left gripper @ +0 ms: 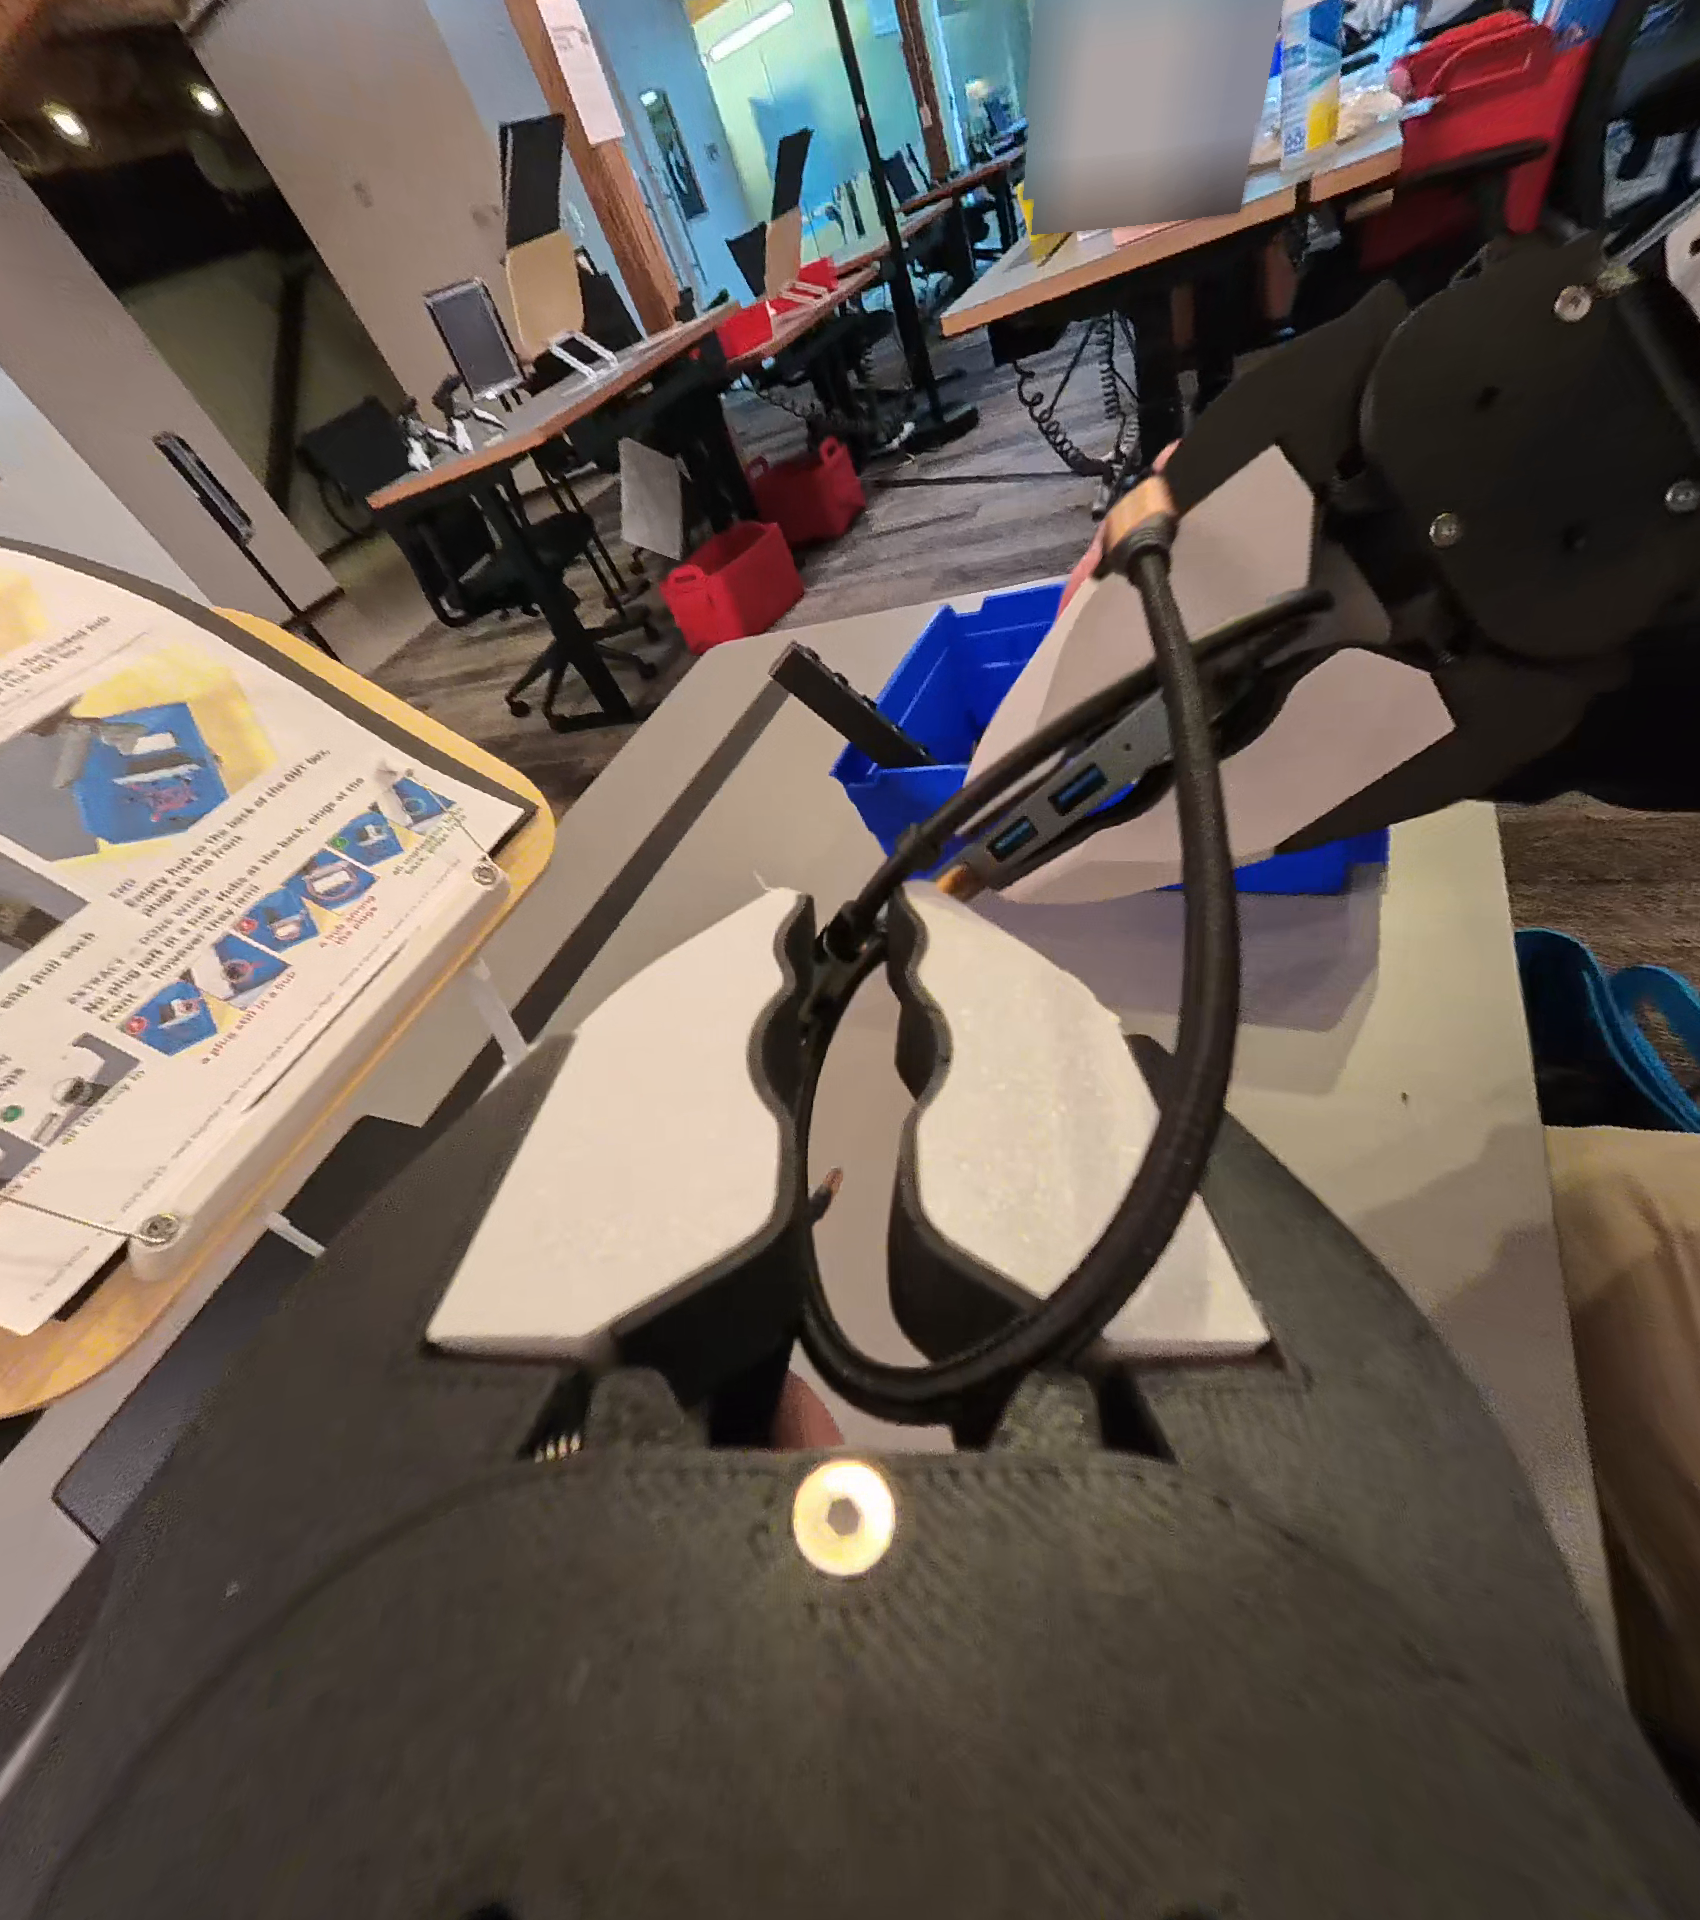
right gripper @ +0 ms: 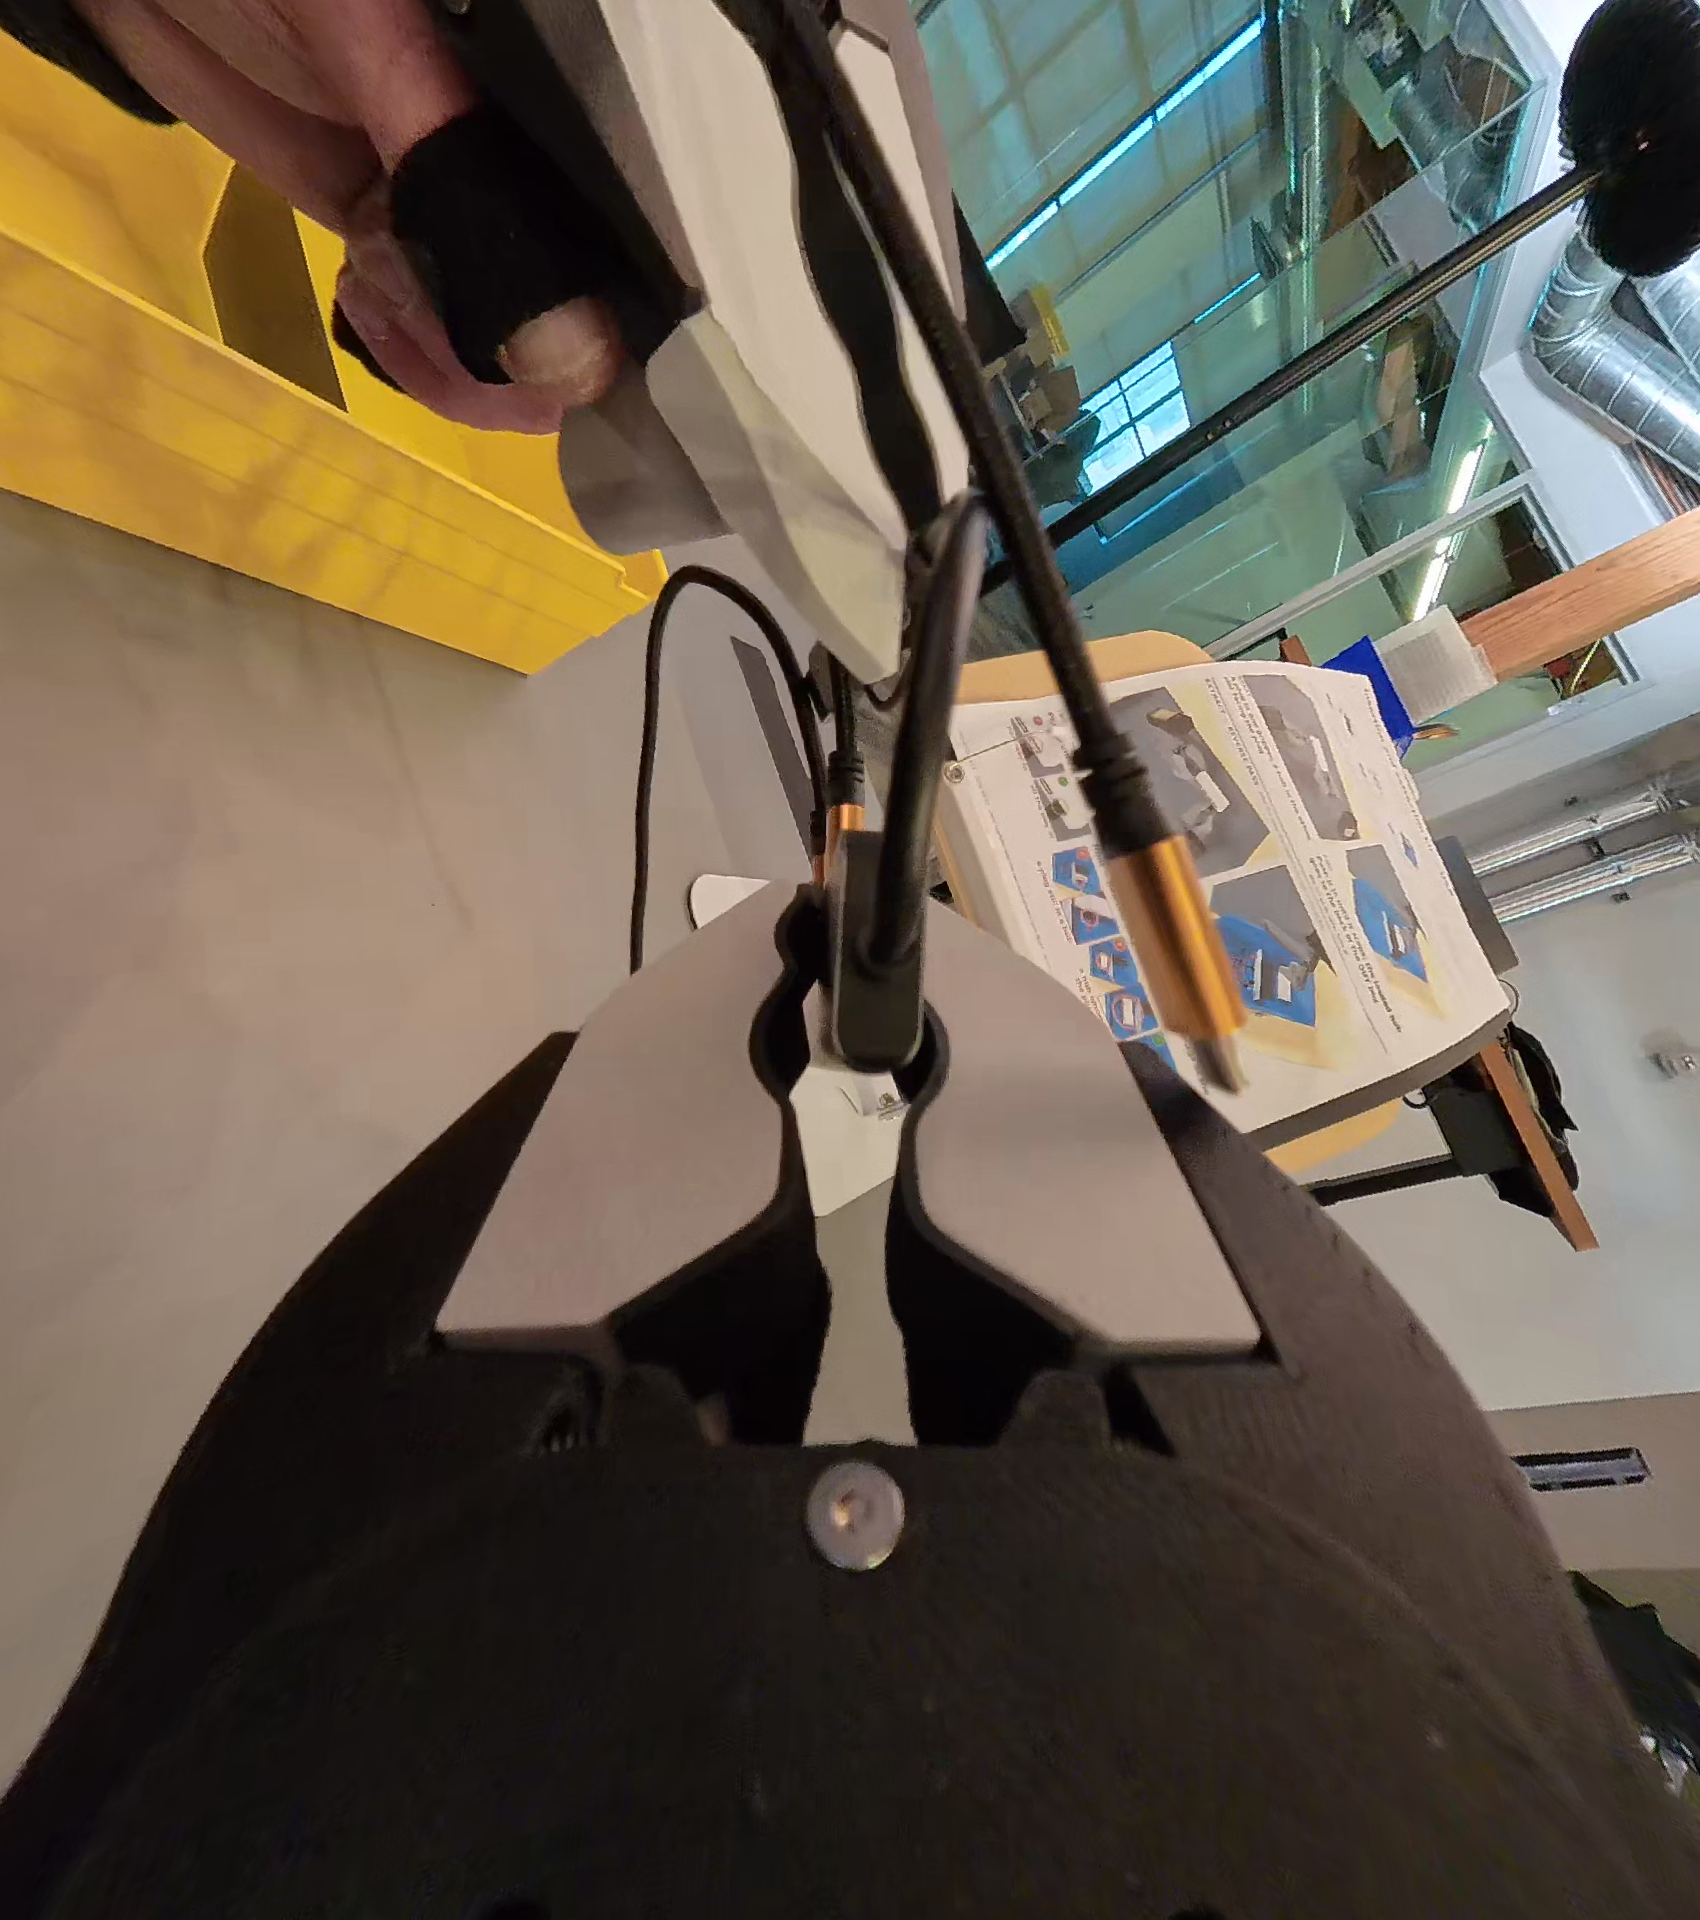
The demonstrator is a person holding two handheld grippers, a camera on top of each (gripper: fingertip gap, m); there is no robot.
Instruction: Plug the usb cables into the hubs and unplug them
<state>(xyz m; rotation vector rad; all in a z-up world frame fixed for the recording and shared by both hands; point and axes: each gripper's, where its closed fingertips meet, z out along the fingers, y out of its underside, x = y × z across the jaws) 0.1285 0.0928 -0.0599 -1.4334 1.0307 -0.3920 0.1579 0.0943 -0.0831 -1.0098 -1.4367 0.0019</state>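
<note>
My right gripper (right gripper: 856, 987) is shut on a dark grey usb hub (right gripper: 867, 977). It shows in the left wrist view (left gripper: 1064, 894) at upper right, where the hub (left gripper: 1064, 800) shows blue ports. A copper plug (right gripper: 841, 831) sits in the hub's end. My left gripper (left gripper: 846, 935) is shut on the black usb cable (left gripper: 830, 945) just behind that plug. The braided cable (left gripper: 1210, 935) loops round to a second copper plug (right gripper: 1173, 945), which hangs free beside the right fingers. The left gripper (right gripper: 877, 644) comes in from the top of the right wrist view, held by a hand.
A blue bin (left gripper: 939, 727) holding a black hub (left gripper: 846, 707) stands on the grey table (left gripper: 1397, 1039) behind the grippers. A yellow bin (right gripper: 202, 416) stands at the table's far side. An instruction sheet on a stand (left gripper: 150, 883) is at left. The grippers' ends are close to 4 cm from one another.
</note>
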